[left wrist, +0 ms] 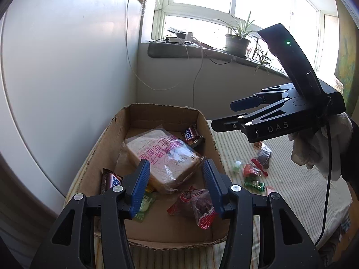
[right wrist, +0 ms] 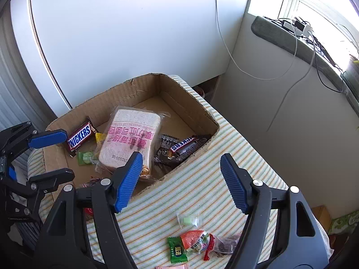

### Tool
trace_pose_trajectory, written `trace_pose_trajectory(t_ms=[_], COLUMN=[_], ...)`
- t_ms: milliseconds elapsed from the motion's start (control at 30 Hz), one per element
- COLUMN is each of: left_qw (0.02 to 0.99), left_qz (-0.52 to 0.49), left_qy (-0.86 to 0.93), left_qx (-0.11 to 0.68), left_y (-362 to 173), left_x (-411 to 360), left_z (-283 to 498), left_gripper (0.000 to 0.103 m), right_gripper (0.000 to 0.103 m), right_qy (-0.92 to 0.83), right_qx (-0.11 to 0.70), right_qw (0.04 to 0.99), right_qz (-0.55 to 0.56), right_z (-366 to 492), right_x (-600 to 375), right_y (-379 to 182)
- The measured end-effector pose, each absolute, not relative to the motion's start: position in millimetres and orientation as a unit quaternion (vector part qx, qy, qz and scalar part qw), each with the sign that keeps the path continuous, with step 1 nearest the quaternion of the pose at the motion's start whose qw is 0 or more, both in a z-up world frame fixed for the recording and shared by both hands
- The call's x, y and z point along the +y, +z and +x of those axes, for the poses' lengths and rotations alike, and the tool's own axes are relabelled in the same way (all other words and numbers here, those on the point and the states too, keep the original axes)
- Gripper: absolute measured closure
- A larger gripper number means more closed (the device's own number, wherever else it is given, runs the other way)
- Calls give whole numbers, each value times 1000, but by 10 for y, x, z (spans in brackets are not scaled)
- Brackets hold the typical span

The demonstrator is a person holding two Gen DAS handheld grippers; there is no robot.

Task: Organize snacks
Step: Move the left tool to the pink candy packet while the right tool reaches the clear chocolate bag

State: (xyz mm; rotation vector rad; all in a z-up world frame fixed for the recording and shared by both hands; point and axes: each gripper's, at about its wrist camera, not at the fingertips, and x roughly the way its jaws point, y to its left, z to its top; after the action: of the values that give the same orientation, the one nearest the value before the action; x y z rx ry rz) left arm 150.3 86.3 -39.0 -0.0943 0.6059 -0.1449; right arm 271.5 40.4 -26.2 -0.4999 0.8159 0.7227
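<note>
An open cardboard box stands on a striped cloth. Inside lie a bagged bread slice, Snickers bars, a green candy and a red-wrapped dried-fruit pack. My left gripper is open and empty above the box's near end; it also shows in the right wrist view. My right gripper is open and empty over the cloth beside the box; it also shows in the left wrist view. Loose snacks lie on the cloth.
A white wall panel stands behind the box. A windowsill holds a potted plant and chargers with hanging cables. The striped cloth drops off at its right edge.
</note>
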Motion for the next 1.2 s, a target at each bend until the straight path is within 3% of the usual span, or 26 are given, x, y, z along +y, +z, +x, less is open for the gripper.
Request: trace_pose_trajectory(t_ms=[467, 733, 1100, 1200], left_qw=[948, 934, 898, 892], left_qz=[-15, 10, 19, 40], left_qy=[-122, -167, -212, -220], left_qx=[295, 316, 386, 393], left_y=[-296, -382, -674, -734], left_x=[304, -137, -572, -675], left_z=[1520, 1569, 1720, 1680], left_gripper=[54, 54, 54, 54], right_gripper=[29, 29, 29, 34], right_qy=[264, 232, 249, 259], right_qx=[427, 500, 543, 542], right_qw=[845, 832, 802, 799], right_qz=[-183, -65, 18, 21], right_z=[2790, 2884, 2863, 2811], right_x=[-632, -1179, -1213, -1200], right_y=[-338, -613, -854, -861])
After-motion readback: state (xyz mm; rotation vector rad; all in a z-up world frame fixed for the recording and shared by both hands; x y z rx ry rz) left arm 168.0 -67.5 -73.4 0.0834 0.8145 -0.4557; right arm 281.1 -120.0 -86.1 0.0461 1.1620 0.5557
